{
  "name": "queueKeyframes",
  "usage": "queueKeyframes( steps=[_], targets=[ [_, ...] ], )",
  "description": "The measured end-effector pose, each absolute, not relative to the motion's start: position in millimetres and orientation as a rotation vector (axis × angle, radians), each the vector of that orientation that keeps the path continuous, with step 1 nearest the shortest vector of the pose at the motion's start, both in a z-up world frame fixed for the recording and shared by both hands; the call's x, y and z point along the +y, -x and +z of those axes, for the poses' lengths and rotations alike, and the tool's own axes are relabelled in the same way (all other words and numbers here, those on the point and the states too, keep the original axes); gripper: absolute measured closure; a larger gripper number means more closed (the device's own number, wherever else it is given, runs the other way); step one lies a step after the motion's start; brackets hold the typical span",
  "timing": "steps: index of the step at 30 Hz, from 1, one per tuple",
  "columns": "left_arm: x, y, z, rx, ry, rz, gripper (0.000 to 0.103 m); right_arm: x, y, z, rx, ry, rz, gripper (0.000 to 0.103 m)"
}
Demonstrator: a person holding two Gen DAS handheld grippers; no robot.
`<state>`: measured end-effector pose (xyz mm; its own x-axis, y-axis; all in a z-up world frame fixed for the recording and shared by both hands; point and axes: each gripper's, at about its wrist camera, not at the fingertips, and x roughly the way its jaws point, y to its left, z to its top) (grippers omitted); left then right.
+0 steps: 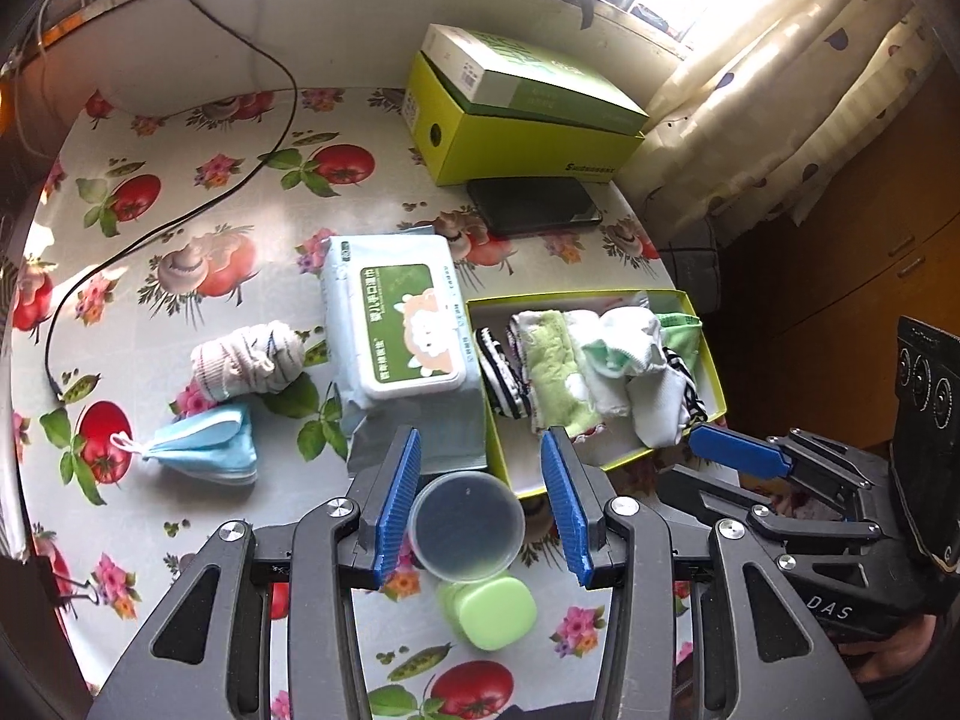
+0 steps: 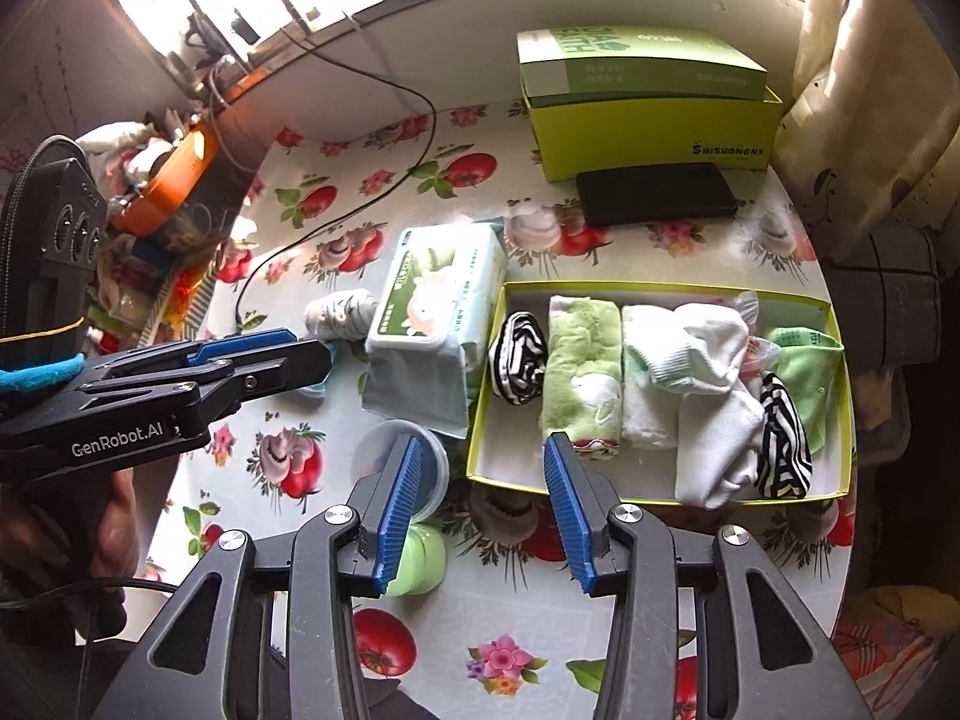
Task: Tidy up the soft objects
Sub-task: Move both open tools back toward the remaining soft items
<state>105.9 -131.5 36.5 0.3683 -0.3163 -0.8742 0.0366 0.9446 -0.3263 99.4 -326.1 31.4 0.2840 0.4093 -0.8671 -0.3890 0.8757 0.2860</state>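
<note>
Left gripper [image 1: 480,450] tilts down over clear cup [image 1: 467,525], fingers apart, nothing held. Right gripper [image 2: 480,456] tilts down by box [image 2: 837,324] of socks, fingers apart, empty.

The tabletop [image 1: 198,192] wears a white cloth printed with red tomatoes, pink flowers, green leaves and pale mushrooms. At its 12 o'clock stands a lime-yellow box [image 1: 528,144], a green-and-white carton [image 1: 522,75] on top and a black case [image 1: 534,204] in front. The wipes pack [image 1: 399,324] is pale blue with a green label. At its 9 o'clock lies a white sock bundle [image 1: 249,360] with thin dark stripes, and a light blue face mask [image 1: 207,447]. The yellow-rimmed tray [image 2: 660,291] holds black-and-white striped socks [image 2: 517,357], a pale green towel [image 2: 582,372] and white socks [image 2: 702,360]. Both grippers, left [image 1: 480,504] and right [image 2: 480,507], are black with blue ribbed pads. A translucent grey cup [image 1: 465,525] sits by a light green lid [image 1: 489,612].
</note>
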Motion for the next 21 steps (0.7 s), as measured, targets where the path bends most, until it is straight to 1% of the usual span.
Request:
queueKeyframes(
  steps=[21],
  targets=[
    [-68, -71, 24, 1.171, 0.400, -0.125, 0.060, -270, -83, 36, 1.193, 0.085, 0.627, 0.060]
  ],
)
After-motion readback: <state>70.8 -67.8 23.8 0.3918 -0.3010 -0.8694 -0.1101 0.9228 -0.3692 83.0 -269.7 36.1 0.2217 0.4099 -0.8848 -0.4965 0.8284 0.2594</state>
